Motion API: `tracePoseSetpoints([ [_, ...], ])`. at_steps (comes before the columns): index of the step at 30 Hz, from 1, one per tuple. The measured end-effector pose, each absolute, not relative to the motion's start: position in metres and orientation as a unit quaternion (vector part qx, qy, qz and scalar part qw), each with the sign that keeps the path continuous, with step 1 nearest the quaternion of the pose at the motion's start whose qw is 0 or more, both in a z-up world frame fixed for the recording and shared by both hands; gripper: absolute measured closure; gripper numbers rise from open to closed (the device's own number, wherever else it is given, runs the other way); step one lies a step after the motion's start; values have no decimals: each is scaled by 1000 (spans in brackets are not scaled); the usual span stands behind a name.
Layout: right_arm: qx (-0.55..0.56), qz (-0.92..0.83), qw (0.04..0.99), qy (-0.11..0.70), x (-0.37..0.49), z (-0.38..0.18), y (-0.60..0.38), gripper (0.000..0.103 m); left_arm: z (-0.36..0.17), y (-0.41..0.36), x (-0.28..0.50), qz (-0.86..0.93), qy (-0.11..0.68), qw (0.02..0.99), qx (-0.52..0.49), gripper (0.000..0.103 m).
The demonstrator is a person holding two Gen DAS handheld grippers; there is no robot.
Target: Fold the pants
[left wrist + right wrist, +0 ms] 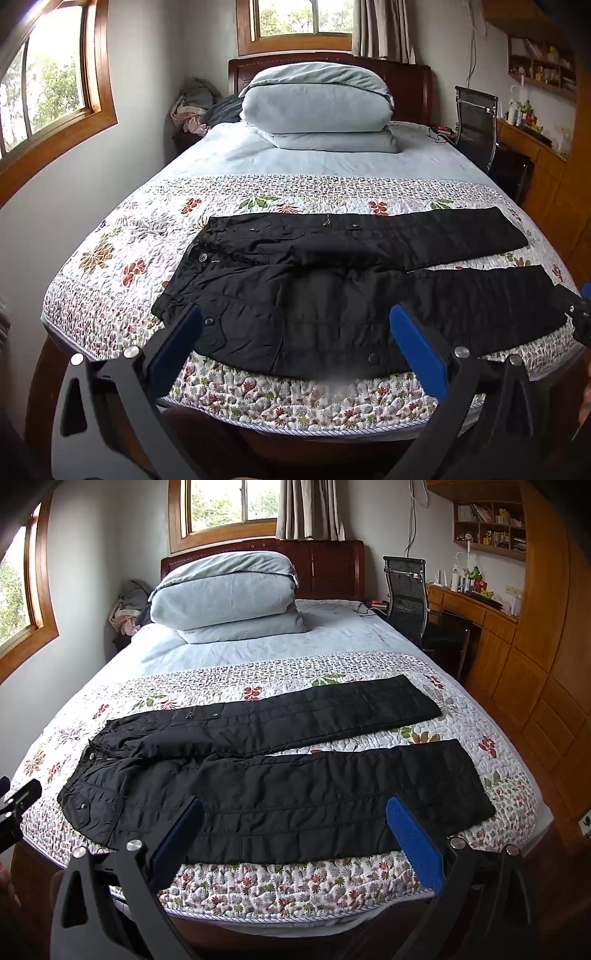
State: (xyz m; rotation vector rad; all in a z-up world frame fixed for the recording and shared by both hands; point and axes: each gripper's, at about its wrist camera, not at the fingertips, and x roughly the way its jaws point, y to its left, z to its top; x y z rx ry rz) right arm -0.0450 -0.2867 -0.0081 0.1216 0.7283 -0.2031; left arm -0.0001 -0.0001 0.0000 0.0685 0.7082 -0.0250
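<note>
Black pants (332, 280) lie spread flat across the foot of the bed, waistband to the left, both legs stretched to the right and slightly apart. They also show in the right wrist view (280, 771). My left gripper (295, 328) is open and empty, held above the bed's near edge over the hip part of the pants. My right gripper (295, 819) is open and empty, held over the near leg. The right gripper's tip shows at the right edge of the left wrist view (580, 310).
The pants rest on a floral quilt (147, 229) on a wooden bed. A folded pale blue duvet (317, 107) sits at the head. An office chair (406, 590) and wooden desk (476, 609) stand to the right. A wall with a window is to the left.
</note>
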Motion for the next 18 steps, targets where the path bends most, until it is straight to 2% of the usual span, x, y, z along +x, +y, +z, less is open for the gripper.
tracePoseSetpoints([
  [18,60,-98,928,354,-45,-8,-287,3,1,-1,-2,-12,351,936,31,2],
])
